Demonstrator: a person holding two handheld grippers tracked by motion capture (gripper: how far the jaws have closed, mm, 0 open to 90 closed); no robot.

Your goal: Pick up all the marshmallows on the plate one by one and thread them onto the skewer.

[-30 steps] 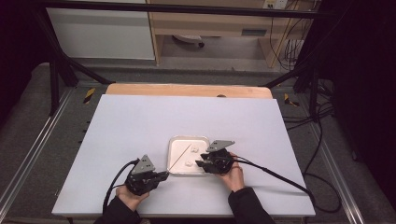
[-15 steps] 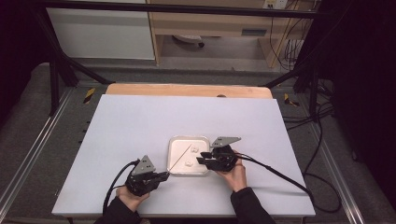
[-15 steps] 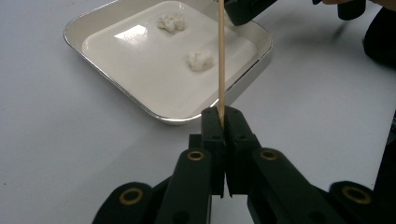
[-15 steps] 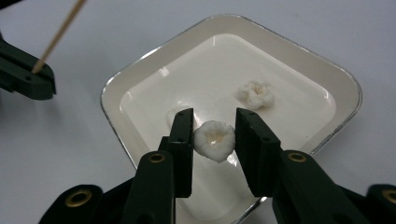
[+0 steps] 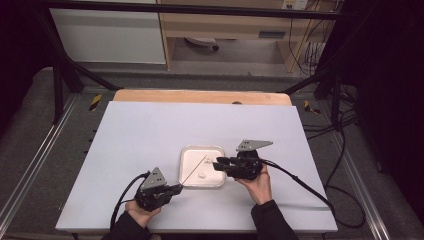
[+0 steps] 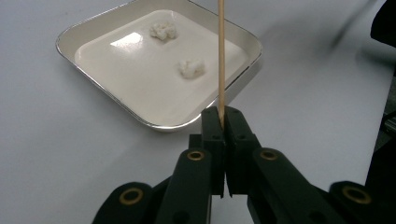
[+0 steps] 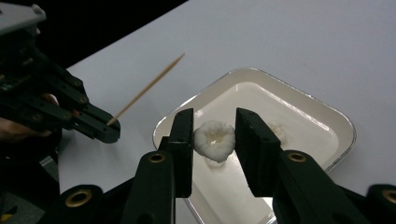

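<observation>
We see the white table (image 5: 150, 150) lit evenly from above in the high view, while the room around it sinks into near black and the picture stays soft and grainy. In the left gripper view, a bright patch of glare sits on the tray (image 6: 93, 70), and the far edge blurs. In the right gripper view, the upper left corner is dark, with the near jaws slightly out of focus.

Pale bare wood, slim and matt, in the skewer (image 6: 221, 56) pinched between the left gripper (image 6: 223, 122) fingers. Glossy white enamel with a bright metal rim on the tray (image 6: 116, 109) just beyond them. Soft, lumpy, matt white on the puff (image 7: 214, 139) between the right gripper (image 7: 214, 140) fingers (image 7: 254, 149). Matt black plastic fingers, brass-coloured rivets. Smooth matt white table (image 5: 140, 135).
</observation>
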